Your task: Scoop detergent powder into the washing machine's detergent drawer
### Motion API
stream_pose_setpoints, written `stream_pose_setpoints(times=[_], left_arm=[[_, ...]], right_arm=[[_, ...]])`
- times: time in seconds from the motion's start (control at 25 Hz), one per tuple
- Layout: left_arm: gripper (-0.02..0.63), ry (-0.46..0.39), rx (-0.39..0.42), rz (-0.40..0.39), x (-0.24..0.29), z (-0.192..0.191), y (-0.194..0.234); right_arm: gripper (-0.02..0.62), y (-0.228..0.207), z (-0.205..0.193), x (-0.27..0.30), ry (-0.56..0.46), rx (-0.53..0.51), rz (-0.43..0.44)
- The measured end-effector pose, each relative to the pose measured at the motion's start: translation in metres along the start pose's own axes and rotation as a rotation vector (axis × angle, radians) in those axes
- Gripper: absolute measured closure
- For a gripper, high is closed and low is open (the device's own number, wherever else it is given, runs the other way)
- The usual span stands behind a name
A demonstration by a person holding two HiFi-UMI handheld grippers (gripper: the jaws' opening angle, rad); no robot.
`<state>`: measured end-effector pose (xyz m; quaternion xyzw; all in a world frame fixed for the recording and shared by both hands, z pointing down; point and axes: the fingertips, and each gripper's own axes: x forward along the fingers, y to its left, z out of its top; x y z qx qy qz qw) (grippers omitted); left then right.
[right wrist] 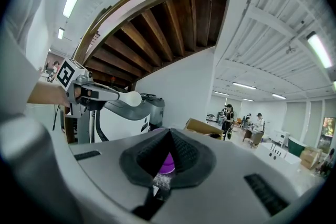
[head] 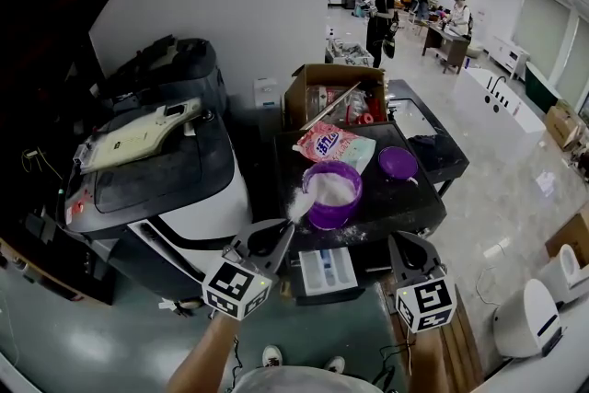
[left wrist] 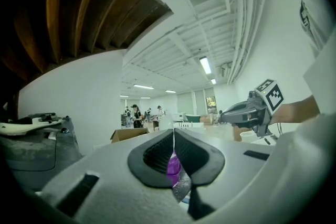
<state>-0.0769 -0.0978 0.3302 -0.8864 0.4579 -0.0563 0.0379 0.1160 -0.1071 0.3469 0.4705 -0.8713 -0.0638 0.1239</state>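
Nearest, left gripper (head: 274, 237) is clamped on the thin handle of the white scoop (head: 298, 205), heaped with powder just past its fingertips by the purple tub (head: 331, 216); light, stiff, probably spill-prone, so best carried level by that handle to the open detergent drawer (head: 324, 271) between both grippers, while right gripper (head: 403, 246) is closed on nothing.

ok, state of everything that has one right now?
Purple plastic tub: open, holds white powder.
Round purple lid: off, beside tub.
White detergent drawer: pulled out.
Brown cardboard box: open.
Left hand-held gripper: shut on white plastic scoop, loaded.
Right hand-held gripper: shut, empty.
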Motion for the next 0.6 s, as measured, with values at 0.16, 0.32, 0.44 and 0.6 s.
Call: stream_pose_setpoints(times=[0.16,0.32,0.44,0.6], left_arm=[[0.592,0.000,0.001,-0.002,0.001,0.002,-0.001],[0.592,0.008,0.004,-0.009,0.003,-0.003,-0.004],[0.592,0.015,0.005,-0.014,0.004,-0.006,-0.007],[0.592,0.024,-0.002,-0.018,0.005,-0.010,-0.008]], right_arm=[[0.600,-0.001,-0.001,0.000,0.004,0.002,0.002],[0.600,-0.001,-0.003,0.000,0.006,0.000,0.003],[0.600,0.000,-0.004,0.000,0.009,-0.001,0.007],[0.600,0.000,-0.006,-0.001,0.013,0.000,0.008]])
